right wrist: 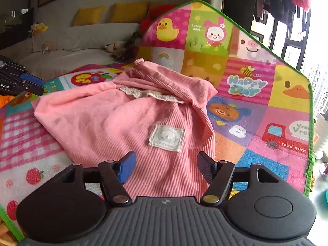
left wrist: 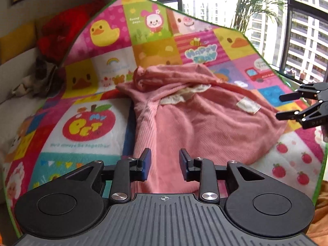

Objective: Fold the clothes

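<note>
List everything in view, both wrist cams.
pink garment: 1, pink corduroy, crumpled mid-mat, unfolded
patch label: 1, off-white, on the garment front
lace trim: 1, cream, at the garment's neckline
play mat: 1, multicolour cartoon squares, green edge, under the garment
yellow cushions: about 2, yellow, on the sofa behind
red cushion: 1, red, beyond the mat's far left edge
left tongs: 1, black, blue pads, open over the garment's near edge
right tongs: 1, black, open over the garment, empty

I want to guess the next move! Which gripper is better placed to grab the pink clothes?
Probably the left gripper: open, right over the pink garment's near hem. The right gripper, also open, hovers nearer the white patch.
</note>
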{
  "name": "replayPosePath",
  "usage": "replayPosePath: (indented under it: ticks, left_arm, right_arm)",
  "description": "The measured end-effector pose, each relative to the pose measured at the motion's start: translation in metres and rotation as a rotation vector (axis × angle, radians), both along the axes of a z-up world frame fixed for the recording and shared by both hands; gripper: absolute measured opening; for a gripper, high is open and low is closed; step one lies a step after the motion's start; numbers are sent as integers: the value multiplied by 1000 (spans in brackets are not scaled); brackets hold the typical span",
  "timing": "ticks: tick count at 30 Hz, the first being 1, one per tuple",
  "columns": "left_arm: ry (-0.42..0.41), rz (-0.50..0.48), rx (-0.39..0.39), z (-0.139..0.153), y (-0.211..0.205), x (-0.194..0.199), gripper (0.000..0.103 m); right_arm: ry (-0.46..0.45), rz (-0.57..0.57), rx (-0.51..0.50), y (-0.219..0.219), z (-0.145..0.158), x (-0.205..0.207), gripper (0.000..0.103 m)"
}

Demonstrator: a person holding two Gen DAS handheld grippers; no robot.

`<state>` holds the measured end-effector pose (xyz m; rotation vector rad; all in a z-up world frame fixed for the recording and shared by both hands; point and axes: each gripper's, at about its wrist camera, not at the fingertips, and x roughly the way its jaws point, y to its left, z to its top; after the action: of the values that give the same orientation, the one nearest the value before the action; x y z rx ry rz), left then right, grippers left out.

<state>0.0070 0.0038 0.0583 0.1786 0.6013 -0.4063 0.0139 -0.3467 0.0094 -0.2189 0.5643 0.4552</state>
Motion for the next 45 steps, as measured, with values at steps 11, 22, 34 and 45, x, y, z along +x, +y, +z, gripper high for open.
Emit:
replayPosePath:
  ticks: [11, 22, 34, 45]
  left_arm:
    - [196, -93, -68, -56, -45, 35, 48]
    - [150, -170, -110, -35, -39, 18, 72]
    - [119, 57, -271, -10, -26, 123, 85]
    - [137, 184, -315, -32, -41, 253, 76]
  right_arm:
    - [164, -76, 5, 7, -35, 27, 70]
    - [116, -37, -59, 23, 4, 44, 74]
    - [93, -87, 17, 38, 40, 144, 77]
    - [44, -144, 114, 58, 37, 254, 56]
